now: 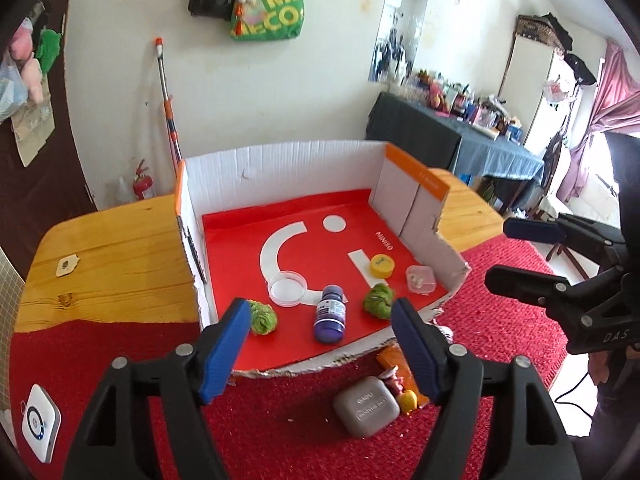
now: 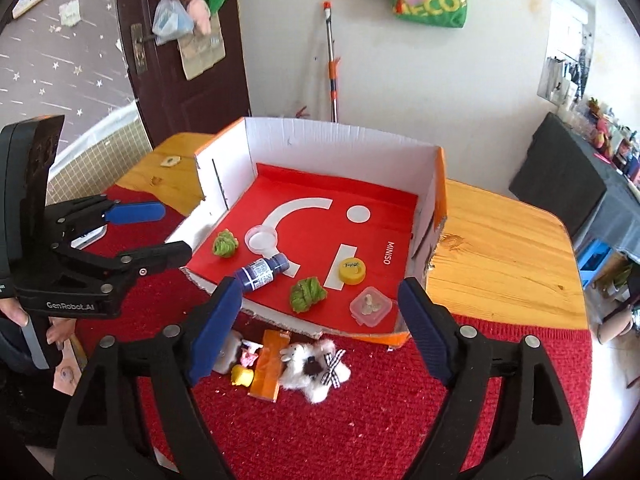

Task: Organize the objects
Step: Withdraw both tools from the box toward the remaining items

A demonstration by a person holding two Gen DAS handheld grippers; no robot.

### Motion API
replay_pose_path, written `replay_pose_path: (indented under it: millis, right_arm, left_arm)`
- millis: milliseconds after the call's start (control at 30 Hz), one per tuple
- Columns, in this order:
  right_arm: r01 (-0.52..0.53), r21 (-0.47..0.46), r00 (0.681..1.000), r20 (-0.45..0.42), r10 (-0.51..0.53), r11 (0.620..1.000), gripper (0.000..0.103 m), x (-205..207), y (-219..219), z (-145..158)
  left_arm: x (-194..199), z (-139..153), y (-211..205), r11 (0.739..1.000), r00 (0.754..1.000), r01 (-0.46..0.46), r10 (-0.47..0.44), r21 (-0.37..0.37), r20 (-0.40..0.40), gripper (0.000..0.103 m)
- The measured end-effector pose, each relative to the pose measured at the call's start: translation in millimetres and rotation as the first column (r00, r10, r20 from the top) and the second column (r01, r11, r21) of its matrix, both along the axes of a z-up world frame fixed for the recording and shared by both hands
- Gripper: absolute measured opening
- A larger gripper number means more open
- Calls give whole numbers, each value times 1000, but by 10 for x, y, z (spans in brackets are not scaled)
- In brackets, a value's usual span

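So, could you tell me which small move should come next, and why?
Probably lower the right gripper onto the white plush toy. It lies outside the box on the red mat, just below the open, empty gripper, while six items are already inside.

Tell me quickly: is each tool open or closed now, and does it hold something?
Left tool: open, holding nothing.
Right tool: open, holding nothing.

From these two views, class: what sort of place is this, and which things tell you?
Probably a lived-in home room: bags hang on the wall, a mop leans there, and a cluttered side table stands beyond the wooden table.
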State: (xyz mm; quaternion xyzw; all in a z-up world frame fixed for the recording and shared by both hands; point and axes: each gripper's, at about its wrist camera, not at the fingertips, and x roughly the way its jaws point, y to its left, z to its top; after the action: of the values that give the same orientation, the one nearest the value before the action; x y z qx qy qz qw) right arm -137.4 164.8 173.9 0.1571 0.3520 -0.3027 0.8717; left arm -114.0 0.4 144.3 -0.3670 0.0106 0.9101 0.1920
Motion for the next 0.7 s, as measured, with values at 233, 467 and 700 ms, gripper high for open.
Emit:
replay_pose_path:
  millis: [233, 467, 700]
  right_arm:
    - [51, -15, 996, 67, -50, 999, 82, -196, 176, -70]
    - [86, -16, 991, 104, -84, 996, 84, -307, 334, -277]
    - [114, -27, 989, 98, -111, 993, 89, -315, 465, -553]
  left_arm:
    - [326, -22, -24, 997, 993, -74, 73, -7, -88, 83]
    - [607, -194, -6, 991, 980, -134, 129, -23, -149, 92]
    - [676, -547, 38, 990, 988, -140, 140, 8, -68, 94]
